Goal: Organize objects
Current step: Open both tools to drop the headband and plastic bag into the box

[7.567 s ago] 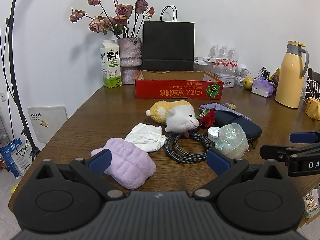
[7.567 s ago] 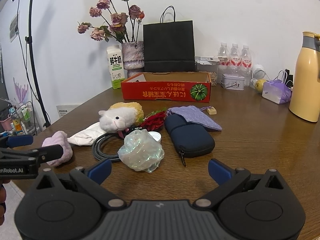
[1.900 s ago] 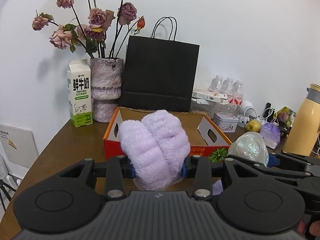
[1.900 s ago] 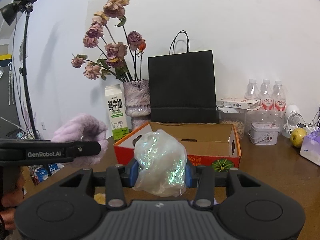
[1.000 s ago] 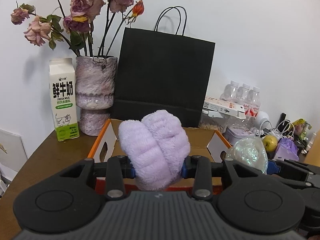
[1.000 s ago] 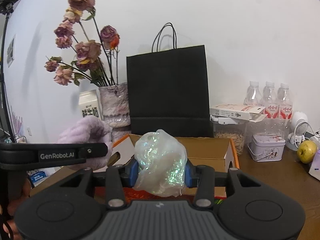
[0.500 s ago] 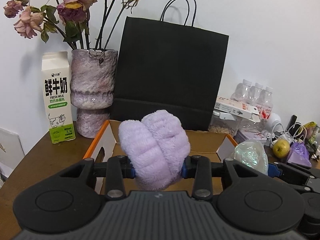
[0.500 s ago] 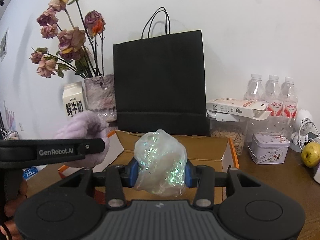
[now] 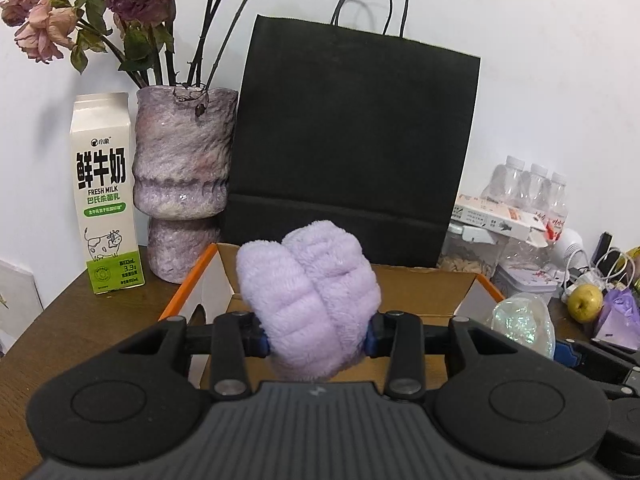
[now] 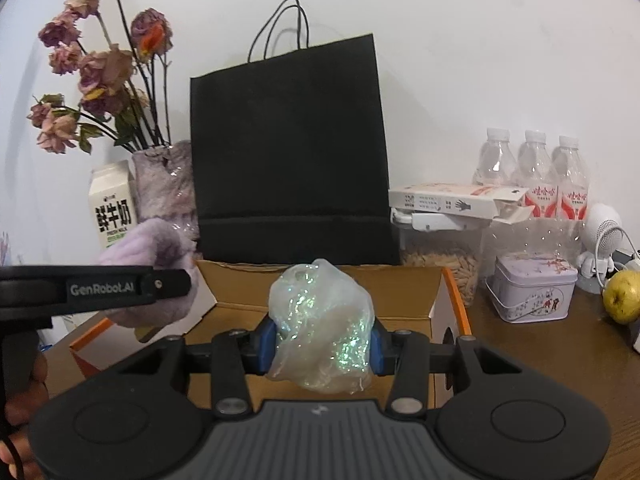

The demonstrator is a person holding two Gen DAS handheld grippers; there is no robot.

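Apple (image 10: 622,297) clearer at right wrist.

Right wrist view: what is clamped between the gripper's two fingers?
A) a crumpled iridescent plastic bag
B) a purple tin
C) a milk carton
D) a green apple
A: the right gripper is shut on the crumpled iridescent plastic bag, held above the open cardboard box.

Wooden table (image 9: 60,332) — box (image 10: 404,292), vase (image 9: 182,184), carton (image 9: 106,196).
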